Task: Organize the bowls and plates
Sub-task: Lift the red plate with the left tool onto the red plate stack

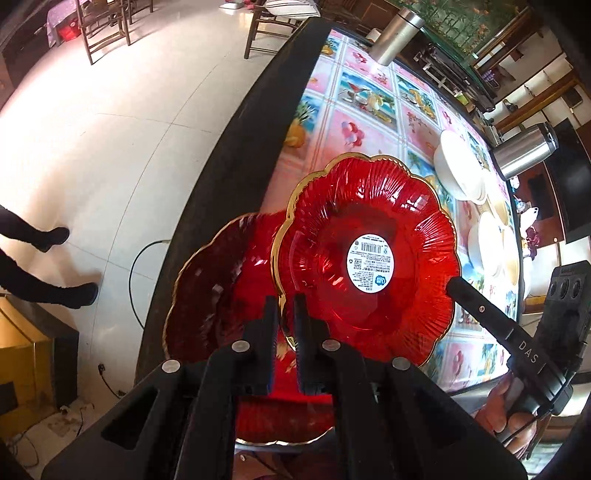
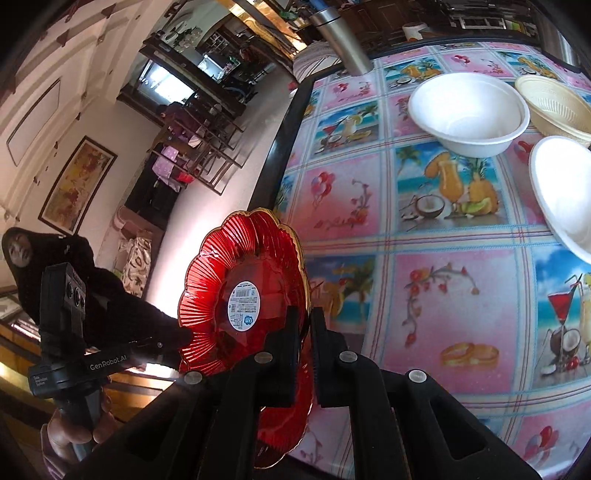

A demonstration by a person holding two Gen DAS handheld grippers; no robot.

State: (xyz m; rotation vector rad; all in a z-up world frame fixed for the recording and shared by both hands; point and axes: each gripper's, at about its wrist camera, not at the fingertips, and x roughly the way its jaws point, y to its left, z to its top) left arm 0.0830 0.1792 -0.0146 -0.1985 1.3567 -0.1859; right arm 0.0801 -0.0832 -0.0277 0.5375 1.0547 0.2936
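The left hand-held gripper [image 1: 285, 317] pinches the gold rim of a red scalloped glass plate [image 1: 369, 258], which is lifted above the desk [image 1: 369, 110] near its dark edge. The right hand-held gripper [image 2: 304, 332] pinches the same plate's opposite rim. A round white label [image 1: 371, 263] sits at the plate's centre. A second red plate [image 1: 214, 288] lies beneath and beside it. Two white bowls [image 2: 469, 110] and a cream bowl [image 2: 554, 107] rest farther along the patterned cloth, near a steel flask [image 1: 395, 35].
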